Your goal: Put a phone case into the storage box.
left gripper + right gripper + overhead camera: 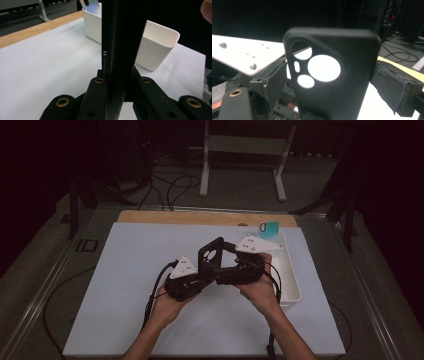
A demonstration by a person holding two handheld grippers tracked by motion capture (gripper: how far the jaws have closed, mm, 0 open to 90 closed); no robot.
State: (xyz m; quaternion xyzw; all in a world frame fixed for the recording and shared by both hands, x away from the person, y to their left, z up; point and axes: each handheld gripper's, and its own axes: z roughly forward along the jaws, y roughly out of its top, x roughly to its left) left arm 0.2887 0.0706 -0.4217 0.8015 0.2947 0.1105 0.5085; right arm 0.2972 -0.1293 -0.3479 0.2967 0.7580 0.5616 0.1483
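A black phone case (210,254) with round camera cut-outs stands upright above the white table mat (125,285), between the two hand-held grippers. My left gripper (202,278) is shut on its lower end; in the left gripper view the case (122,37) shows edge-on, clamped between the jaws (117,75). My right gripper (220,270) comes in from the right and is open. In the right gripper view the case (342,100) stands between its two pads (398,87), which sit beside its edges without pressing.
A white bin (292,282) stands at the mat's right side, with a teal card (269,228) leaning at its far end. A wooden strip (200,217) runs along the far edge. Beyond it are cables and a metal stand (240,145) on the floor.
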